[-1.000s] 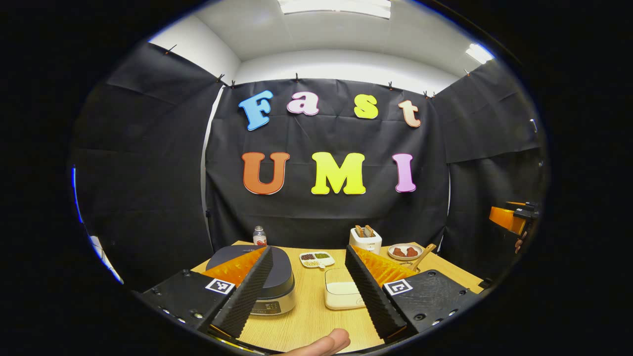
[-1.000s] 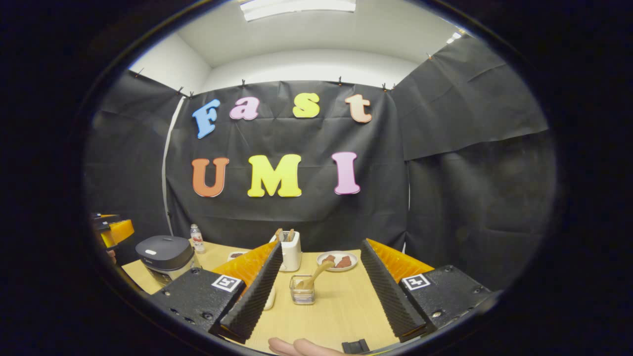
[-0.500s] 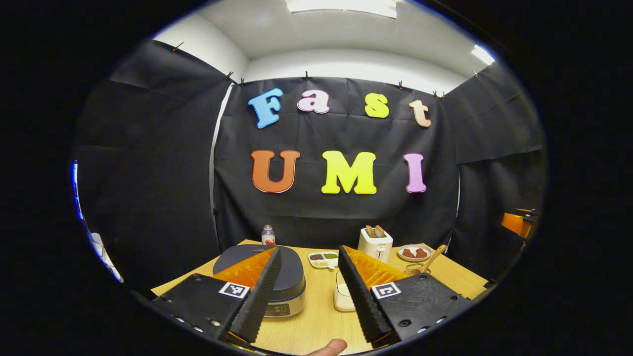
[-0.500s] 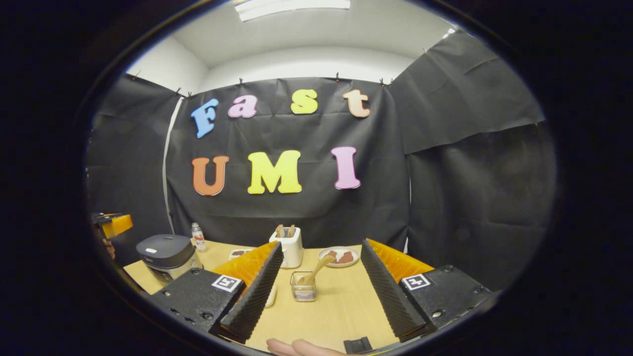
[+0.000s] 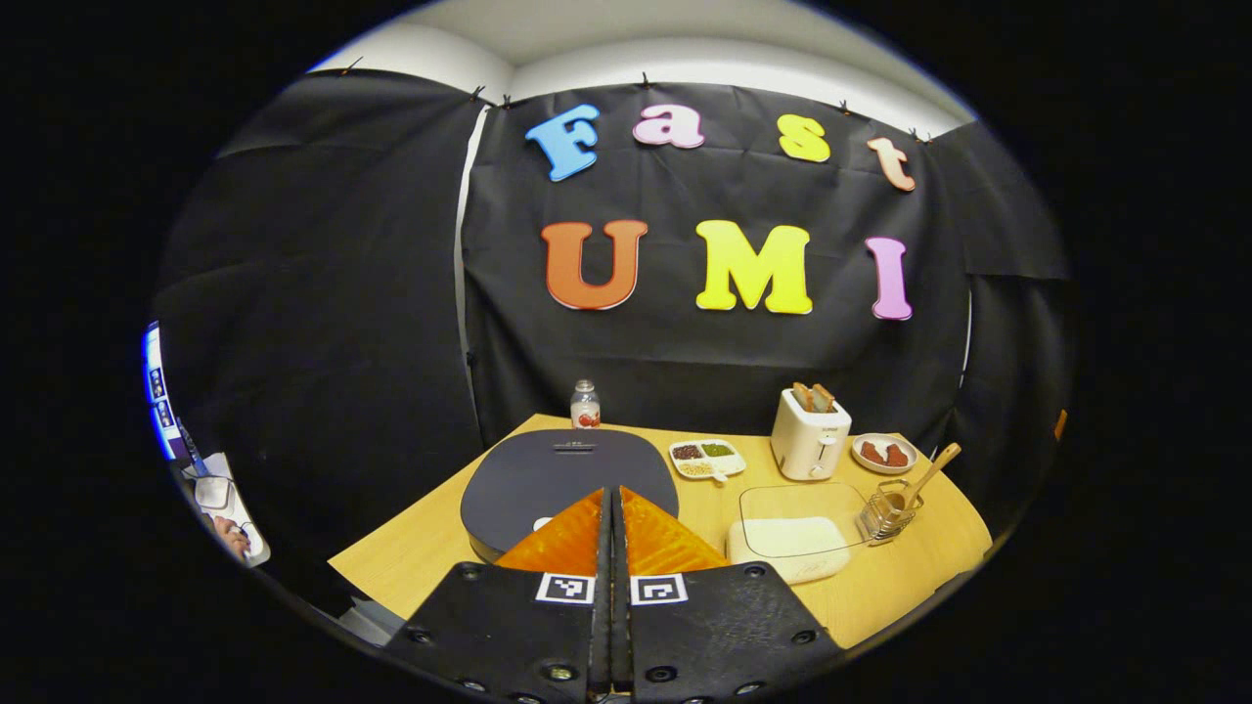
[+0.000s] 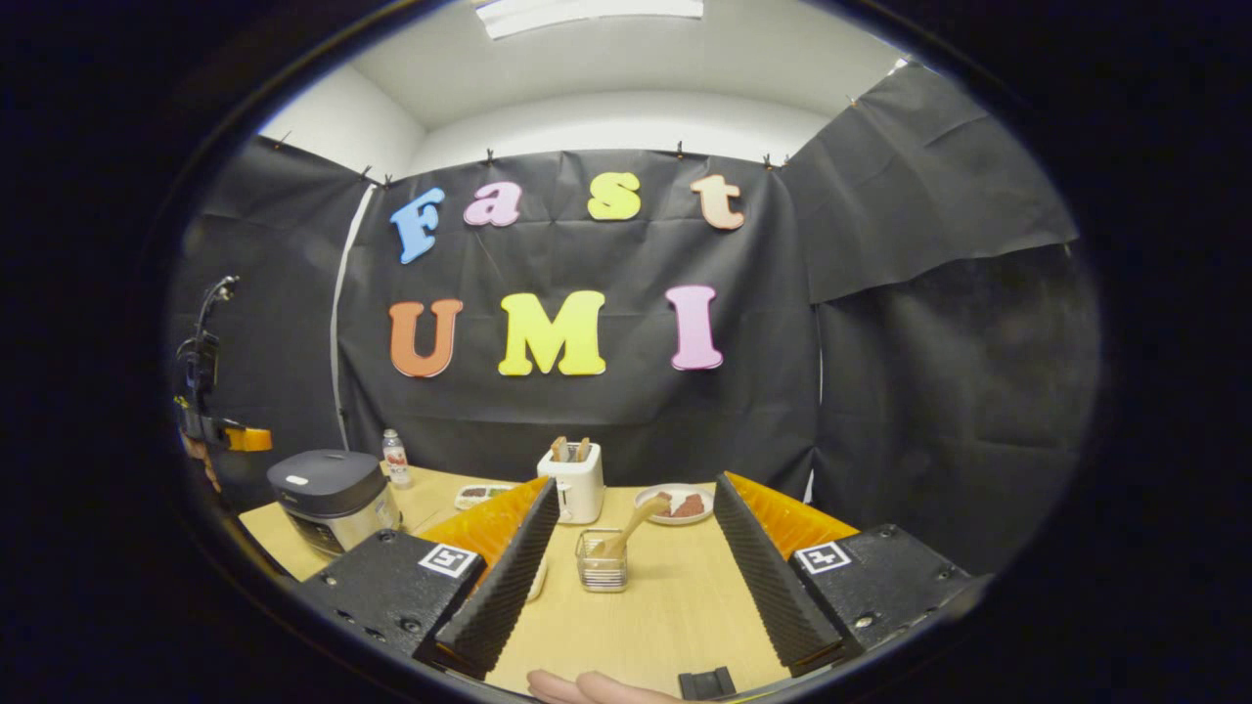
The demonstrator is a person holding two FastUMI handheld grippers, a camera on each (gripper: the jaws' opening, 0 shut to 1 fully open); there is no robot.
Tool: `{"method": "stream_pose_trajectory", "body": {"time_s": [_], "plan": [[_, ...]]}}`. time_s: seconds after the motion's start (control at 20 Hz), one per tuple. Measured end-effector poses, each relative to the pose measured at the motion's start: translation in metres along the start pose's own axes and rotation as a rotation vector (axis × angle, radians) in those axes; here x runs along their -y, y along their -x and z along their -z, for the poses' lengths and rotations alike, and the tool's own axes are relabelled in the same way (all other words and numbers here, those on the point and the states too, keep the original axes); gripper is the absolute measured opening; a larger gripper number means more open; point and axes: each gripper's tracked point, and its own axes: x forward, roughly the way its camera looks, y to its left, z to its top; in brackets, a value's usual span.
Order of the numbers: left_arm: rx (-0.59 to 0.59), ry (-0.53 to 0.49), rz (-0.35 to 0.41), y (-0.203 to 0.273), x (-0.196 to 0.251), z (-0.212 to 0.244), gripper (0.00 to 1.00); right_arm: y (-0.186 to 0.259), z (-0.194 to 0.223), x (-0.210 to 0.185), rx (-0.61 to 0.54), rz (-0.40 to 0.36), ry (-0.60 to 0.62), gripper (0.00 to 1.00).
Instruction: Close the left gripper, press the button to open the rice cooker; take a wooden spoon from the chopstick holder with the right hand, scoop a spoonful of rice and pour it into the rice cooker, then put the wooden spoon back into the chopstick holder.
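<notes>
Your left gripper [image 5: 611,548] hangs above the closed rice cooker [image 5: 567,479], fingers pressed together, empty. Your right gripper [image 6: 636,557] gapes wide, holding nothing; beyond it the wooden spoon [image 6: 626,528] leans in the chopstick holder [image 6: 601,571], before the toaster [image 6: 577,484]. No brand lettering is legible.

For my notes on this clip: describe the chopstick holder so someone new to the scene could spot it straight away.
Start from the white toaster at the back of the wooden table. Just in front of it, nearer the camera, stands the chopstick holder, a small see-through box. It is the only container with a wooden spoon leaning out of it; the plate beside the toaster is flat and holds reddish pieces.
</notes>
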Motion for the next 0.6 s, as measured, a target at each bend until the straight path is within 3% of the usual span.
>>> {"method": "stream_pose_trajectory", "body": {"time_s": [0.15,0.2,0.35,0.4,0.6], "plan": [[-0.106,-0.008,-0.03,-0.026,-0.014,0.018,0.0,-0.003,0.006,-0.002,-0.014,-0.007,0.003,1.0],[-0.137,-0.011,-0.043,-0.033,-0.017,0.024,0.0,-0.004,0.008,-0.003,-0.017,-0.009,0.006,0.96],[-0.208,-0.008,-0.061,-0.056,-0.029,0.039,0.0,-0.008,0.014,-0.006,-0.028,-0.018,0.013,1.0],[-0.226,0.006,-0.059,-0.06,-0.033,0.044,0.0,-0.009,0.016,-0.008,-0.034,-0.023,0.016,0.96],[-0.245,0.026,-0.041,-0.07,-0.036,0.056,0.0,-0.014,0.024,-0.011,-0.05,-0.029,0.022,1.0]]}}
